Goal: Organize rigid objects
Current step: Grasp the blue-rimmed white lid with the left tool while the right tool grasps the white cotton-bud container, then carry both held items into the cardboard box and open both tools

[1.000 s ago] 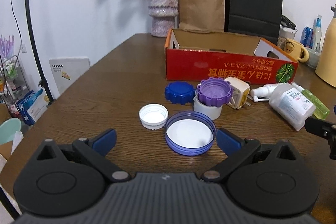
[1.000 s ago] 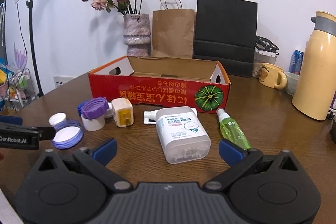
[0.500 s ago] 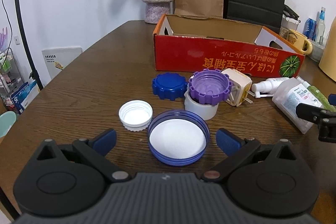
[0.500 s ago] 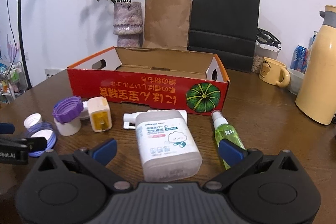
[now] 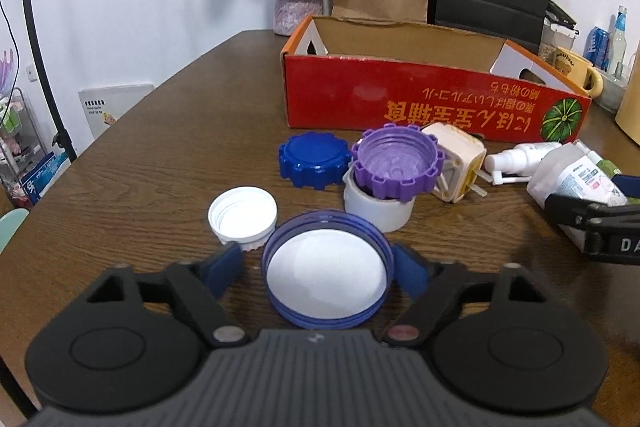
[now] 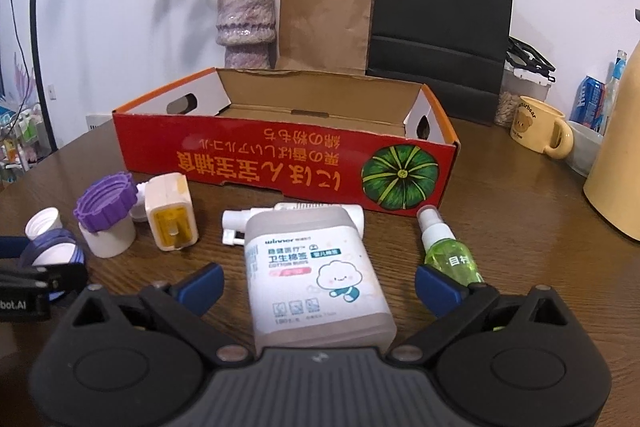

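The left gripper (image 5: 318, 269) has advanced over the blue-rimmed lid (image 5: 326, 273) – its jaws now closing around it, not yet pressing. The right gripper (image 6: 320, 279), jaws wide apart, now straddles the cotton-swab box (image 6: 314, 269) – both lie before the red carton (image 6: 280, 163).

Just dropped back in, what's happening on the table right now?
A person is working with two handheld claws. The left claw is closing around the big blue-rimmed lid lying on the table; its right pad looks at the rim, with a gap still on the left. The right claw stands open around the cotton swab box, not gripping it. The red cardboard box behind looks empty as far as can be seen, and the other caps and bottles lie loose.
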Demonstrator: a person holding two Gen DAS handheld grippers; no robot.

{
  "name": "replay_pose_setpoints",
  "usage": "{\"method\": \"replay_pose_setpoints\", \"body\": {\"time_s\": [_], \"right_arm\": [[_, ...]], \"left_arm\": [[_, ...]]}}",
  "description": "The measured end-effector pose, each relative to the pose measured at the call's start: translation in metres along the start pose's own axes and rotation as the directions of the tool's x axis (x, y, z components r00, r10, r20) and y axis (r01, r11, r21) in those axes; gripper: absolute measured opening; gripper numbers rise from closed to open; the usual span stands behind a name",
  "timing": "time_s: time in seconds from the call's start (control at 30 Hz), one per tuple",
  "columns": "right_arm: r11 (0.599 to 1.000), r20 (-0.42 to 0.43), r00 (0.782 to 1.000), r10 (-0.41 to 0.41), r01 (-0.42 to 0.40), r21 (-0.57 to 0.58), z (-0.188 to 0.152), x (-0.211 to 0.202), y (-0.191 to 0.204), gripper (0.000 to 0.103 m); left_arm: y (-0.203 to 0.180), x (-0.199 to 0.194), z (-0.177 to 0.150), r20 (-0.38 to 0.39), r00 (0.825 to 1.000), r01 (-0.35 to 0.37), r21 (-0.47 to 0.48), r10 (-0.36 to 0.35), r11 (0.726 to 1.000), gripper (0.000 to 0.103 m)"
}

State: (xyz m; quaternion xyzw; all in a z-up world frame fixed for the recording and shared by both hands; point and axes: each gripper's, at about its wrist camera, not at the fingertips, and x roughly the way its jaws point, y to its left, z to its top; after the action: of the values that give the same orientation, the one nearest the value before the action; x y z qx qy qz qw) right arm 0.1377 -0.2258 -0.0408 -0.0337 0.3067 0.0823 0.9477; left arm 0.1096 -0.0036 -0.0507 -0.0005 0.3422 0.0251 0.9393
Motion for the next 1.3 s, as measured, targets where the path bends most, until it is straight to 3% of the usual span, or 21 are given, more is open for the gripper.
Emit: {"method": "replay_pose_setpoints", "body": {"time_s": [0.07, 0.5, 0.8, 0.87, 0.97, 1.3], "right_arm": [[1.0, -0.001, 1.0, -0.001, 0.001, 0.002, -0.001, 0.001, 0.0, 0.101], [1.0, -0.003, 1.0, 0.008, -0.008, -0.01, -0.002, 0.005, 0.001, 0.098], [1.0, -0.027, 0.999, 0.025, -0.025, -0.007, 0.001, 0.013, -0.001, 0.088], [1.0, -0.029, 0.999, 0.028, -0.028, -0.007, 0.001, 0.013, -0.001, 0.075], [0.999, -0.034, 0.998, 0.045, -0.045, -0.013, 0.002, 0.013, -0.001, 0.066], [0.998, 0.022, 0.999, 0.044, -0.044, -0.034, 0.003, 0.0, 0.002, 0.064]], "left_arm": [[-0.001, -0.001, 0.0, 0.007, 1.0, -0.002, 0.0, 0.002, 1.0, 0.068], [0.0, -0.009, 0.002, 0.022, 1.0, 0.004, -0.005, -0.004, 1.0, 0.068], [0.002, -0.017, 0.006, 0.039, 0.999, 0.003, 0.0, -0.003, 1.0, 0.068], [0.003, -0.018, 0.008, 0.041, 0.999, 0.003, 0.001, -0.003, 1.0, 0.068], [0.003, -0.02, 0.009, 0.045, 0.999, 0.003, 0.002, -0.003, 1.0, 0.068], [0.005, -0.027, 0.016, 0.068, 0.998, 0.003, 0.001, -0.003, 1.0, 0.068]]}}
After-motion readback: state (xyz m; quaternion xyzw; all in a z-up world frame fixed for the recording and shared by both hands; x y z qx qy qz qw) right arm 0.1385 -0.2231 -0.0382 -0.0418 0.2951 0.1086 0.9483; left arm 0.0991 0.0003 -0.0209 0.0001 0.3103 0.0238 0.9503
